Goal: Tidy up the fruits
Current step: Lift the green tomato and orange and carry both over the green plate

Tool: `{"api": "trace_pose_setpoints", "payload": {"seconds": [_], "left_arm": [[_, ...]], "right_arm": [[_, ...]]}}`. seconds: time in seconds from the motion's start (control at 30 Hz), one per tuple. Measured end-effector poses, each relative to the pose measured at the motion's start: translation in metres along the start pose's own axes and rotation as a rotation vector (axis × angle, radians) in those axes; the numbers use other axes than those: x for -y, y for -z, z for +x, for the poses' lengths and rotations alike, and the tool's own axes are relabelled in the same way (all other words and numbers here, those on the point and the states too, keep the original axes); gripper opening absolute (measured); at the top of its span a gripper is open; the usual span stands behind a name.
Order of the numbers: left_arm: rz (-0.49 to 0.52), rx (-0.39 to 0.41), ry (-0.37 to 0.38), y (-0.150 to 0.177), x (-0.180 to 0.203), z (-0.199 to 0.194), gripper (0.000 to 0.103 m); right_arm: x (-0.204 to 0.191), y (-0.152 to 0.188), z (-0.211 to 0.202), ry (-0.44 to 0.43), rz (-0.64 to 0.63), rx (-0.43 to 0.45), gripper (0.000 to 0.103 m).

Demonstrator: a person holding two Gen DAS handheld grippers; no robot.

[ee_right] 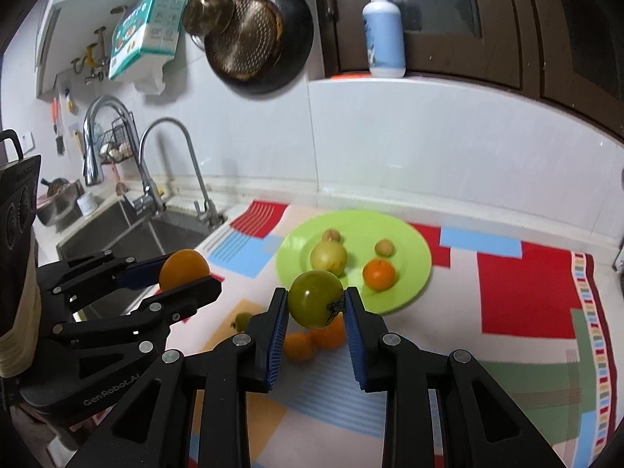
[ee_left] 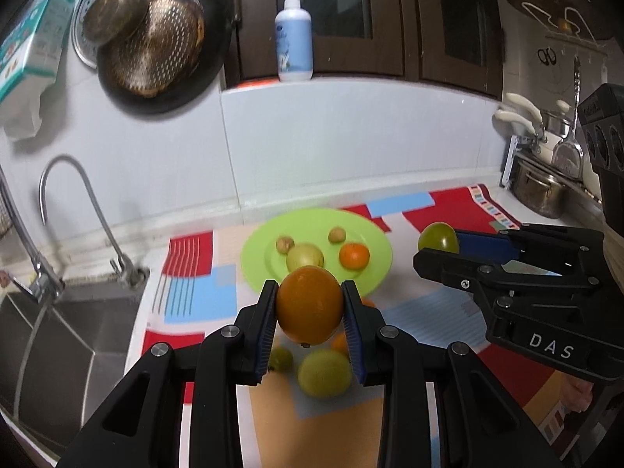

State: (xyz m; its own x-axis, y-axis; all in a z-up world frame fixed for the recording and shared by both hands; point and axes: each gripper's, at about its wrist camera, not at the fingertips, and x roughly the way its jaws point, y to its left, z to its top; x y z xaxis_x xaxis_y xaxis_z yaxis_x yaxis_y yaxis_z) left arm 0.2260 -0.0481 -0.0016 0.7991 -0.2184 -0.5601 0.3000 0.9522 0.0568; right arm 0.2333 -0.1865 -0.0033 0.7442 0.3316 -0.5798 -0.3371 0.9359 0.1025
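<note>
Left wrist view: left gripper [ee_left: 310,304] pinches orange [ee_left: 310,304] aloft.

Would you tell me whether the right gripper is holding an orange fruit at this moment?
No, the right gripper is shut on a green tomato; the orange sits in the left gripper.

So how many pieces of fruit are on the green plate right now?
4 on the green plate: a yellow-green fruit in the middle, an orange one right of it, and two small brownish ones behind.
</note>
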Motion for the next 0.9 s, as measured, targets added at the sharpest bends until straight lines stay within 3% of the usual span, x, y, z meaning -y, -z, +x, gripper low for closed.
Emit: {"api": "trace_pose_setpoints", "payload": {"seconds": [0.47, 0.9], "left_arm": [[0.030, 0.044, -0.022, -0.039, -0.003, 0.027, 0.032], [0.049, 0.011, -0.008, -0.067, -0.007, 0.085, 0.032]], "right_arm": [[0.019, -0.039, 0.013, 0.016, 0.005, 0.058, 0.030], [0.046, -0.068, 0.053, 0.033, 0.027, 0.047, 0.030]]}}
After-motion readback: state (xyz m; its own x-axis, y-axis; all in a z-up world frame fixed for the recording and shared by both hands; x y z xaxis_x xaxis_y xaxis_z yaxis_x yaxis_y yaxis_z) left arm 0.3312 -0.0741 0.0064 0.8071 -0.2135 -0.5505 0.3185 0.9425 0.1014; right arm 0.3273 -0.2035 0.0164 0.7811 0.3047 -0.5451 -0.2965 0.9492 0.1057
